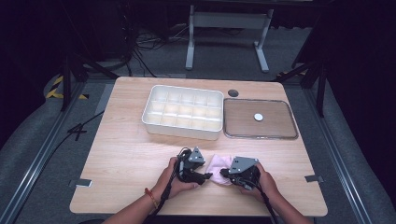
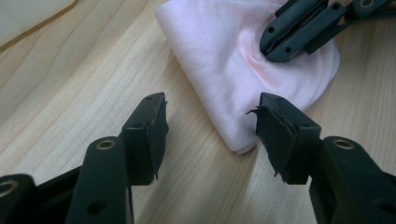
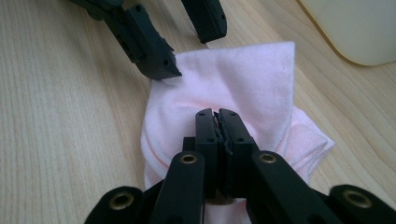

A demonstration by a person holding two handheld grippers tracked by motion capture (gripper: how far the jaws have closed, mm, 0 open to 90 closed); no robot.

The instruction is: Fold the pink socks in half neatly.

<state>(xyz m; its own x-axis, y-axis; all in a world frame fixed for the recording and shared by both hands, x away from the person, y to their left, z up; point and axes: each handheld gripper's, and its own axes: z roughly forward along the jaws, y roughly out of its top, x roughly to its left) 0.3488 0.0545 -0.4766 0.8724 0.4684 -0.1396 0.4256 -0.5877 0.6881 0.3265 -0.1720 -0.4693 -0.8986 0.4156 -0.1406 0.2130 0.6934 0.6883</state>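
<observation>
Folding the pink sock at the table's near edge.

My right gripper (image 3: 219, 114) is clenched on a pinch of the pink sock (image 2: 224, 60), which lies at six o'clock from the compartment tray (image 1: 182, 127). My left gripper (image 2: 210, 123) stands released, jaws astride the sock's corner. Next, probably, I close left on that corner and roll.
</observation>
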